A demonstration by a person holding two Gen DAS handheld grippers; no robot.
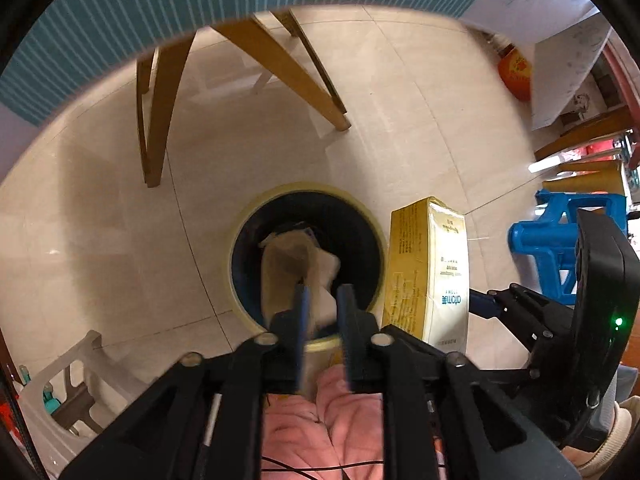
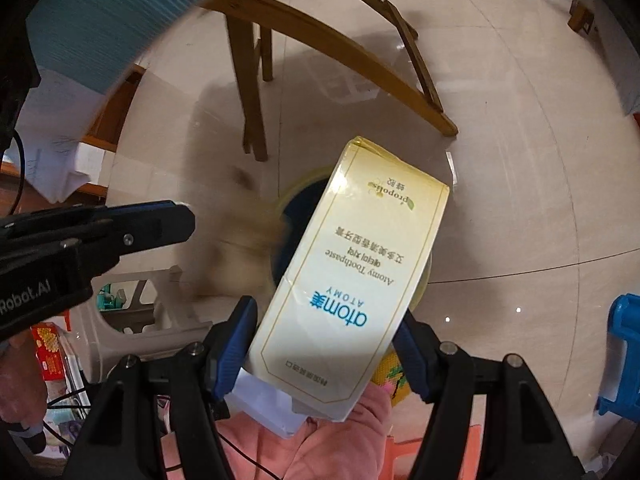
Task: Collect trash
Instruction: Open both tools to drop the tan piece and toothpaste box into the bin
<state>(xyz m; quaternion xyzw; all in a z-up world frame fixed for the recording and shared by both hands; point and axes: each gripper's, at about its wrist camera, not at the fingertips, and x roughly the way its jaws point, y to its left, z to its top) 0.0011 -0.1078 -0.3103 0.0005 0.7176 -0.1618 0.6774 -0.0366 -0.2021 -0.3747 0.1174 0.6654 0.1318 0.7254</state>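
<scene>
Between right tongs [image 2: 326, 344]: glossy yellow toothpaste box [image 2: 344, 280]

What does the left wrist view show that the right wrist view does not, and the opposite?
Only left wrist: the whole opening of the bin, with crumpled paper clearly seen in it, and an orange round object. Only right wrist: the printed front of the toothpaste box, clamped by the right gripper. Both: bin, toothpaste box, wooden legs, blue stool.

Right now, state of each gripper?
Left gripper: jaws slightly apart over the bin, paper wad just beyond the tips; grip cannot be told.
Right gripper: closed on the toothpaste box.
</scene>
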